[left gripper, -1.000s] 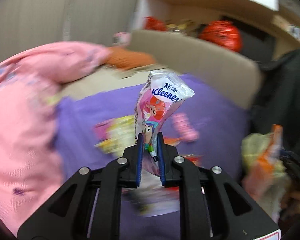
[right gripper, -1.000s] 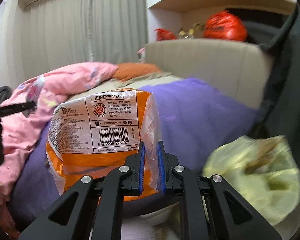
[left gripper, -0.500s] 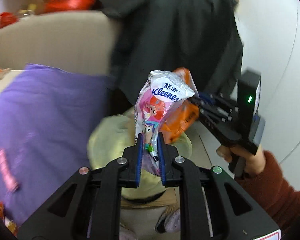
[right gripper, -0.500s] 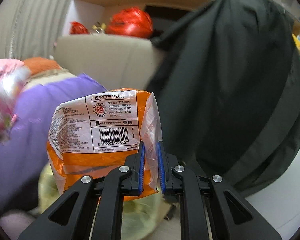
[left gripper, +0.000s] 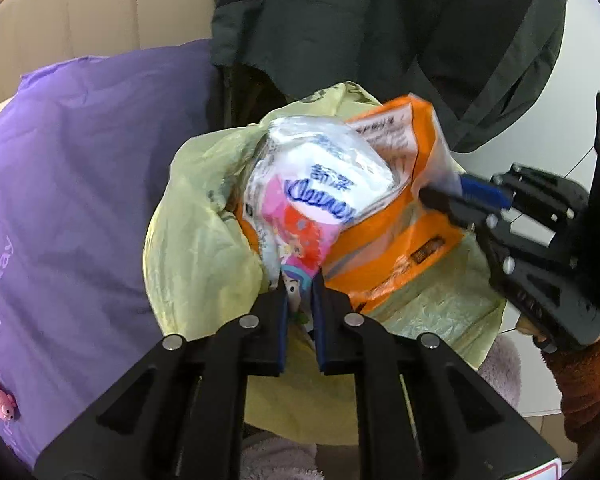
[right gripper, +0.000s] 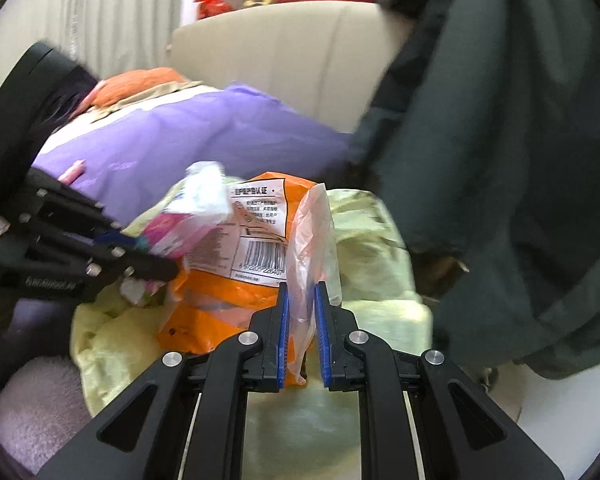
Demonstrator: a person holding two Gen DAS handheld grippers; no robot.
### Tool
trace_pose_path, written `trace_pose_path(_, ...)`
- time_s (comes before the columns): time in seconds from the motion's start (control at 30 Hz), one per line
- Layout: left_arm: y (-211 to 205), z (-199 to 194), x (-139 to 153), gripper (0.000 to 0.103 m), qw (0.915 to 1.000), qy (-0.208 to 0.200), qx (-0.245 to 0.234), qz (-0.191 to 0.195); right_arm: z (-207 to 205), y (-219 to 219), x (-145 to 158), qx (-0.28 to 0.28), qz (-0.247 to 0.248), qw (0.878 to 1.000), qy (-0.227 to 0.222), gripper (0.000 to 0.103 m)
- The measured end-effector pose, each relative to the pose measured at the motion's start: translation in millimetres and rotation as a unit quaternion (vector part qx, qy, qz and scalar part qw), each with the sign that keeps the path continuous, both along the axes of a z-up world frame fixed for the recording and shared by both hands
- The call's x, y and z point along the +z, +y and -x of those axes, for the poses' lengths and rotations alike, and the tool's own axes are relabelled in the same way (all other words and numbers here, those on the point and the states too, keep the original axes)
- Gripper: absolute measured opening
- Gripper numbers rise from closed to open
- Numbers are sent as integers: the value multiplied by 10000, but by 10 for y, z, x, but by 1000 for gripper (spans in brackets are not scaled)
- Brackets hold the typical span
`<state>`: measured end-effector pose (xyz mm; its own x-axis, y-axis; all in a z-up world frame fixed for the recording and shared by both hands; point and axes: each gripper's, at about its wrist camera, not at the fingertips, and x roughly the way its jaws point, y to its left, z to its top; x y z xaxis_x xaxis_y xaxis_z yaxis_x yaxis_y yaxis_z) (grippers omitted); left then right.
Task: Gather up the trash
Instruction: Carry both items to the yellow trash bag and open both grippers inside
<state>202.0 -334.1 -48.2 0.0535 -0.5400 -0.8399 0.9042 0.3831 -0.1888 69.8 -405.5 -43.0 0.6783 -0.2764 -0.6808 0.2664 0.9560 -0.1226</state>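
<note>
Together, the two pieces of trash hung over the mouth of a pale yellow-green trash bag (left gripper: 196,248). The Kleenex tissue packet (left gripper: 316,208), white at the top with pink cartoon print lower down, was pinched by its bottom end in the left gripper (left gripper: 299,292); those jaws had just been closing a little further and stood almost together, with the wrapper's thin tail caught between the blue pads. The packet leaned up and away from the fingers, its upper end lying against the orange wrapper (left gripper: 384,248) behind it.

That orange wrapper, with a white label and barcode showing in the right wrist view, was held by the right gripper (right gripper: 300,300). Its jaws were nearly closed on a clear, crumpled flap of the wrapper's edge, which stood up between the blue pads (right gripper: 284,320). The wrapper's body sat low, partly inside the open bag.

In the left wrist view the right gripper came in from the right side, borne by a hand (left gripper: 540,336) in a rust-brown sleeve (left gripper: 588,384). In the right wrist view the left gripper entered from the left, blurred.

Around the bag, a purple bedcover (left gripper: 80,184) lay to the left against a cream headboard (right gripper: 284,56). A dark green coat (left gripper: 380,28) hung behind and to the right. A fuzzy lilac item (right gripper: 36,404) sat beside the bag's near edge.
</note>
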Motion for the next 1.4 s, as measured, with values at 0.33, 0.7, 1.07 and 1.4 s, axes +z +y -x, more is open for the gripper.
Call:
trace_pose_path(0.33, -29, 118, 16, 9, 9999, -58, -149, 65, 145, -152, -94, -248, -326, 9992, -8, 13)
trace_pose_path(0.7, -84, 210, 12, 15, 9997, 83, -149, 188, 296, -281, -46, -557, -458, 9973, -156, 13)
trace_pose_path(1.07, 397, 317, 394, 47, 9975, -159, 293, 619, 494, -185, 112, -620, -549, 9952, -523, 42)
trace_pose_path(1.4, 1040, 389, 697, 49, 9864, -791, 1067, 971, 645, 138, 381, -698, -357, 9938, -784, 44)
